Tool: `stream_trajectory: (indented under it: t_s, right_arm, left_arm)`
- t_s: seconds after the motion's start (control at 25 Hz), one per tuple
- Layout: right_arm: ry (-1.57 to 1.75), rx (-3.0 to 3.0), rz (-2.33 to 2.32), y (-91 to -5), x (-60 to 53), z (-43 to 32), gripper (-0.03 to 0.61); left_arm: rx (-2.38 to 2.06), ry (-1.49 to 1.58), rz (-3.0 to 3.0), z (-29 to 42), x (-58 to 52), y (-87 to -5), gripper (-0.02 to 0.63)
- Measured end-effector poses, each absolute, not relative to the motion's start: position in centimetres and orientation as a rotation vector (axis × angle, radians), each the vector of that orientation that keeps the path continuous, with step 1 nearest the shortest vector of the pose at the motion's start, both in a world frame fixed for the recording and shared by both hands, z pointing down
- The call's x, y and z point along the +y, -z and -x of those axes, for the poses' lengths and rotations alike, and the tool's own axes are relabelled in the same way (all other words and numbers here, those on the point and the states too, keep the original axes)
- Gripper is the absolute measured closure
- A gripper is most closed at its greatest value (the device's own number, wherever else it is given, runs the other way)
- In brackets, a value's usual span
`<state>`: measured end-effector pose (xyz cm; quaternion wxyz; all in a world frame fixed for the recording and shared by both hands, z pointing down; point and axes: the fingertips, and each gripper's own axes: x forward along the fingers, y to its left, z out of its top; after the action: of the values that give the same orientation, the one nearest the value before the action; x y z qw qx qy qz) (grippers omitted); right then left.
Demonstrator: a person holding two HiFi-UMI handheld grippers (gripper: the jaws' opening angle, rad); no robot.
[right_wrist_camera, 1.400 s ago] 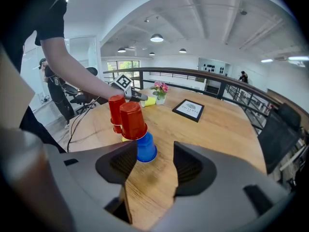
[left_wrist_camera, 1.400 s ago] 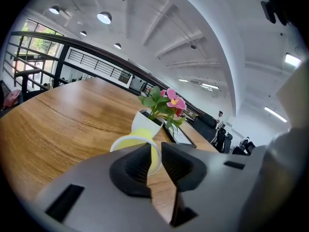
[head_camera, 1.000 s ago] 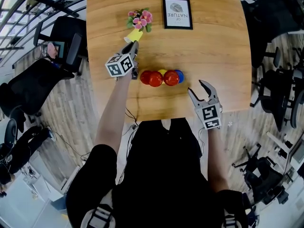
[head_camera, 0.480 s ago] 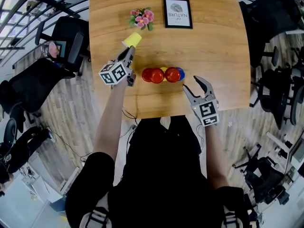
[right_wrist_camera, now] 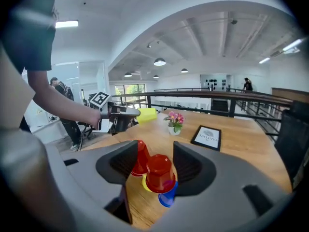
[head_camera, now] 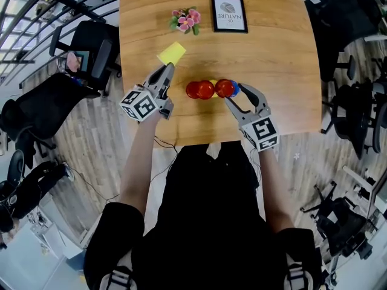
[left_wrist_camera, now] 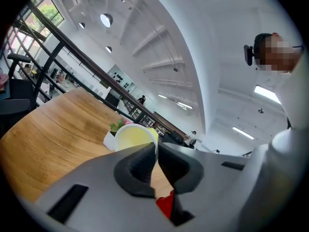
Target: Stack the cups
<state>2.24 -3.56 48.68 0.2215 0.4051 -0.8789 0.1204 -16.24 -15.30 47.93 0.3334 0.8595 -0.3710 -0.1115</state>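
Pinching a yellow cup point(head_camera: 172, 52) by its rim with the left gripper point(head_camera: 169, 69), clear above the table point(head_camera: 278, 53), long axis level, in line with the jaws. Right gripper point(head_camera: 240, 94) spread wide, nearer the cluster: inverted red cup point(right_wrist_camera: 160, 172) dead ahead between its jaws, untouched. Counting: two yellow, one blue cup point(right_wrist_camera: 167, 197), at least two red.

We take the row of cups point(head_camera: 211, 89) on the table point(head_camera: 278, 53) as our mark: the framed print point(head_camera: 229, 14) stands behind it, the flowers point(head_camera: 186, 20) behind-left, the left gripper point(head_camera: 168, 70) with its cup point(head_camera: 172, 53) to the left, the right gripper point(head_camera: 240, 95) at its right end
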Motion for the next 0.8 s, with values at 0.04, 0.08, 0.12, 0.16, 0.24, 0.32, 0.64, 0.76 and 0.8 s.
stream_trajectory:
  t_s: [0.04, 0.08, 0.12, 0.16, 0.24, 0.32, 0.64, 0.76, 0.8]
  right_arm:
    - [-0.341, -2.455, -1.117, -48.2, -3.6, -1.8, 0.336]
    - [-0.349, -2.483, -1.115, -47.7, -3.5, -1.3, 0.336]
    - [-0.357, -2.509, -1.114, -47.4, -3.5, -0.9, 0.333]
    - [-0.363, -2.529, -1.107, -47.3, -3.3, -0.7, 0.33]
    - [-0.37, -2.557, -1.074, -47.4, -2.9, -0.2, 0.325]
    - [-0.388, -2.606, -1.055, -47.0, -2.7, 0.4, 0.316]
    - [-0.493, -2.765, -0.978, -45.4, -2.2, 2.2, 0.273]
    - [-0.577, -2.838, -0.944, -44.8, -1.9, 2.9, 0.265]
    - [-0.608, -2.863, -0.937, -44.6, -1.8, 3.0, 0.265]
  left_arm:
    - [-0.94, 0.3, -2.265, 15.9, -14.6, -47.1, 0.581]
    - [-0.908, 0.311, -2.287, 15.4, -13.9, -46.4, 0.581]
    - [-0.872, 0.32, -2.31, 14.9, -13.1, -45.7, 0.581]
    - [-0.834, 0.326, -2.334, 14.3, -12.3, -45.1, 0.581]
    - [-0.757, 0.337, -2.377, 13.3, -10.8, -44.2, 0.581]
    - [-0.676, 0.351, -2.411, 12.6, -9.4, -43.4, 0.581]
    - [-0.327, 0.394, -2.474, 10.6, -4.4, -41.1, 0.581]
    - [-0.2, 0.408, -2.459, 10.1, -3.1, -40.6, 0.581]
    - [-0.169, 0.403, -2.457, 9.8, -2.7, -40.5, 0.581]
